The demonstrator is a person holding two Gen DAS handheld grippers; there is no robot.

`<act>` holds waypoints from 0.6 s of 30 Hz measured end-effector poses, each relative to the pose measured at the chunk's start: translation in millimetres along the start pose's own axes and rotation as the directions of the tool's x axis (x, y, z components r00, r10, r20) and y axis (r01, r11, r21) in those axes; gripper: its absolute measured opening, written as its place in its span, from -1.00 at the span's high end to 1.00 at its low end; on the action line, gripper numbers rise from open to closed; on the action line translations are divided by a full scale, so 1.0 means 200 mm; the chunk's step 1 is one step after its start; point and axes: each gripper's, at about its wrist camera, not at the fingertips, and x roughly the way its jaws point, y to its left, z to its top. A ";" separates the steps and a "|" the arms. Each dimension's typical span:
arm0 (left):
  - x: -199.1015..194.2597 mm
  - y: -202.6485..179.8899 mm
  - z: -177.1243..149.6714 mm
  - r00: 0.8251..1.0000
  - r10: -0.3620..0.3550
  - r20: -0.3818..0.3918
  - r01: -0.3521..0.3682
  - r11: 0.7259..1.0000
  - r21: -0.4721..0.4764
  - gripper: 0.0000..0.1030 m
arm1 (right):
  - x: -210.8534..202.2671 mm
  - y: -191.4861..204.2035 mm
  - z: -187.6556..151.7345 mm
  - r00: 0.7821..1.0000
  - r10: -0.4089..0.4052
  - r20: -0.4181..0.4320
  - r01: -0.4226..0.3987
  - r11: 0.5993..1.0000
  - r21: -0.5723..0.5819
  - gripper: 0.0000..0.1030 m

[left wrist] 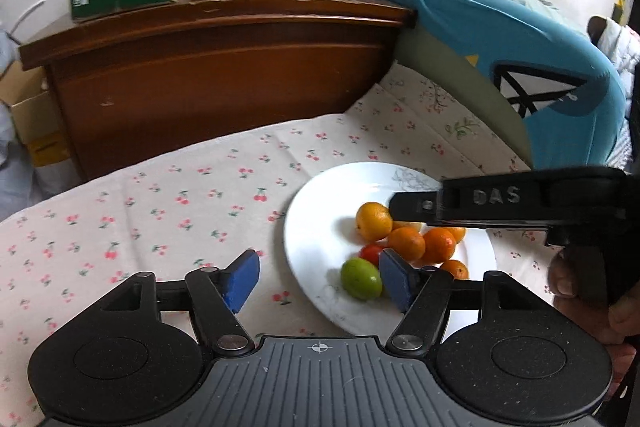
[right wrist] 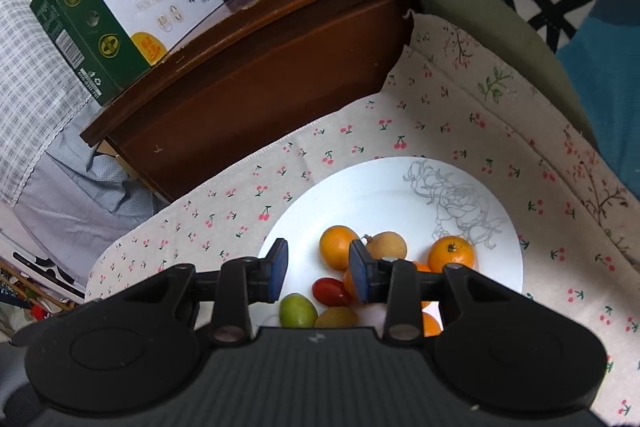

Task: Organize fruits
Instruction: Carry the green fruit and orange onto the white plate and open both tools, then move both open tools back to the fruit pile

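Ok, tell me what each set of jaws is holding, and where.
Nothing: the left gripper and right gripper both stand open and empty above the plate.

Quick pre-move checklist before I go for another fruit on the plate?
1. Left tongs empty: ok, open, nothing between the pads.
2. Right tongs empty: ok, no fruit gripped.
3. Fruits on the white plate: ok, oranges, red tomato and green fruit all sit inside the rim.
4. Tongs clear of each other: cannot tell, right one hangs over the pile close by.
5. Stray fruit on the cherry-print cloth: ok, none visible.
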 end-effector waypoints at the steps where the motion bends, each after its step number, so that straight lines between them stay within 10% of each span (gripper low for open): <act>1: -0.02 0.01 0.00 1.000 0.007 0.001 -0.007 1.000 -0.002 -0.37 | -0.01 0.00 0.00 1.000 0.002 0.000 -0.002 1.000 -0.002 0.33; 18: -0.29 0.08 -0.17 0.998 0.063 0.006 -0.063 0.997 -0.052 -0.46 | -0.27 0.05 -0.24 1.000 0.013 -0.025 -0.013 1.000 -0.016 0.33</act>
